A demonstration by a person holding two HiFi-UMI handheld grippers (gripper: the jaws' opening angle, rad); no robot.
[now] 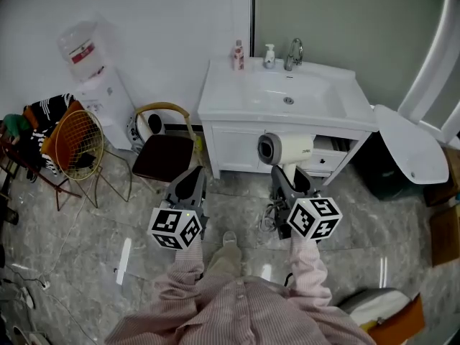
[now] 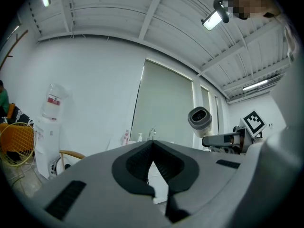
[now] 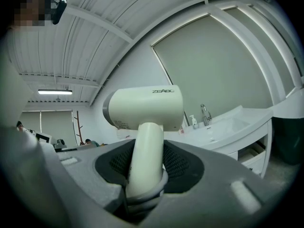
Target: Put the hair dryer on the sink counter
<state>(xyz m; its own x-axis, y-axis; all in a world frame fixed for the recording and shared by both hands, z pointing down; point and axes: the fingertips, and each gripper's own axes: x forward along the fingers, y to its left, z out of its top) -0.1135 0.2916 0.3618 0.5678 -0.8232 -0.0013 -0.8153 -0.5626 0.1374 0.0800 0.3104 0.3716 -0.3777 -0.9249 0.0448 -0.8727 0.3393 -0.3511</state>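
My right gripper [image 1: 291, 176] is shut on the handle of a cream hair dryer [image 1: 285, 149], holding it upright in front of the white sink counter [image 1: 223, 98]. In the right gripper view the hair dryer [image 3: 147, 110] has its handle squeezed between the dark pads, its barrel lying sideways above the jaws. The basin and tap [image 3: 204, 113] lie beyond it to the right. My left gripper [image 1: 191, 182] hangs shut and empty to the left, over the floor. The left gripper view shows its pads [image 2: 153, 167] meeting, with the hair dryer [image 2: 199, 119] off to the right.
A soap pump [image 1: 269, 54], a small bottle [image 1: 238, 54] and the tap [image 1: 294, 52] stand at the back of the counter. An open drawer [image 1: 327, 157] juts from the cabinet. A chair [image 1: 162, 155], a wire basket [image 1: 77, 144] and a water dispenser [image 1: 97, 92] stand at the left.
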